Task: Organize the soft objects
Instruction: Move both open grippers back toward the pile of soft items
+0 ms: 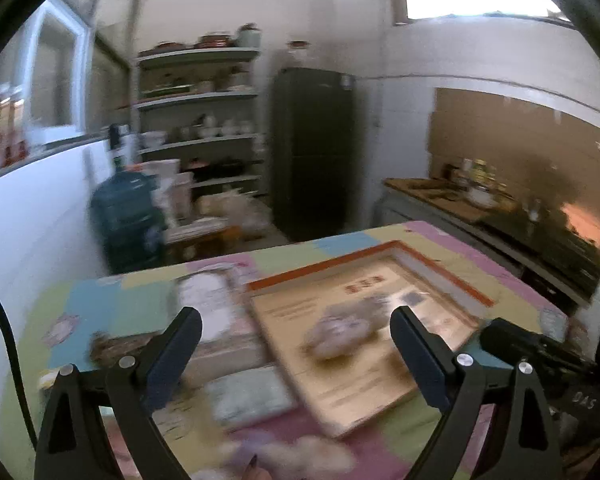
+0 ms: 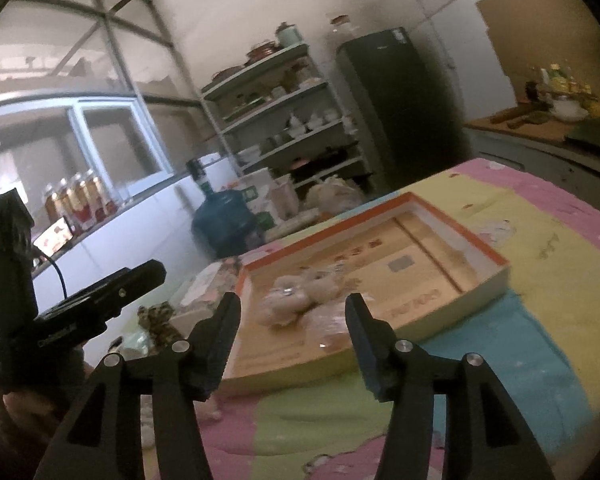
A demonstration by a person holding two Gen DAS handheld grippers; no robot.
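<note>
Table (image 2: 540, 248) under a pastel patchwork cover fills the lower half of both views. One shallow box (image 2: 460, 220) with an orange rim sits centre frame in the right view, centre right in the left view (image 1: 452, 272). Inside it, toward the near left corner, lies one pale plush toy (image 2: 296, 300), lumpy and beige; in the left view (image 1: 340, 334) it is blurred but sits in the same spot. That one reads as sorted. Outside the box, left of it, one spotted brown soft piece (image 2: 158, 320) rests on the table, apart from the box edge. A pale green folded cloth (image 1: 248, 396) lies low centre in the left view, just beside the box's near corner, and a fuzzy cream thing (image 1: 312, 454) sits at the bottom edge; blur hides what it is. Count so far, as a judgement: one soft thing in, about three left out, so the job looks well short of half done. Left gripper (image 1: 296, 344), lower middle of its own view, stands spread very wide with nothing between the fingers; its body also shows at the left edge of the right view. Right gripper (image 2: 288, 324), lower middle of its view, stands about half spread, empty, the plush toy seen beyond the gap and untouched. Neither holds anything, and next is probably the spotted piece or the cloth.
</note>
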